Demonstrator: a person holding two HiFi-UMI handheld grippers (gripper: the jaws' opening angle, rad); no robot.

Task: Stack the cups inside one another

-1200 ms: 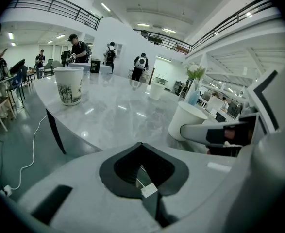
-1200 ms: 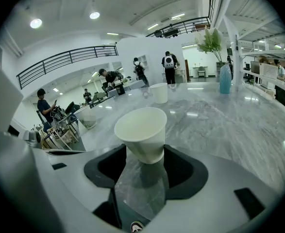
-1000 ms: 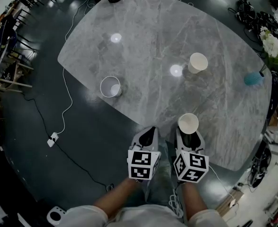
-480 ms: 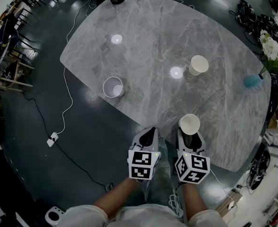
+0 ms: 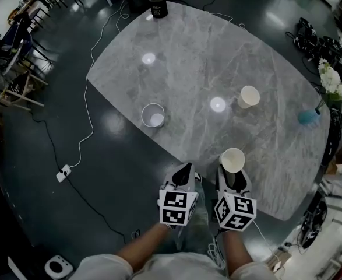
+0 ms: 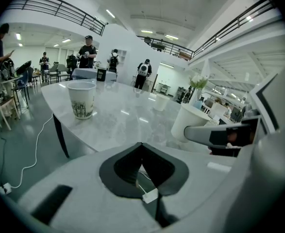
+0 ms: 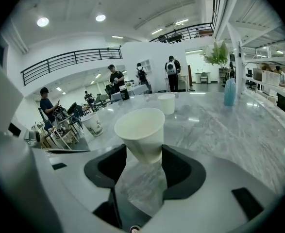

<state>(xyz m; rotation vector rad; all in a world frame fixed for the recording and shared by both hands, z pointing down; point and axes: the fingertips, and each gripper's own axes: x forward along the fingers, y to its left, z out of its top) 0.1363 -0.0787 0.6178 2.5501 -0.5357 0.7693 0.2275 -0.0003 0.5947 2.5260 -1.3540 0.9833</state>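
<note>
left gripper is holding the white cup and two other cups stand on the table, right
Not quite. The right gripper holds the white cup, as the right gripper view shows. The left gripper is shut on nothing in the left gripper view. The rest holds: a printed cup and another plain cup stand on the table.

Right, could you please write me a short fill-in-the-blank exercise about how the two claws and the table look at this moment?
1. The right claw is closed on a plain ___.
2. The left claw is shut and holds ___.
3. Apart from that one, ___ open cups stand on the table: a patterned cup and a plain cup.
4. The white flowers stand in a ___ vase.
Missing words: cup; nothing; two; blue.
</note>
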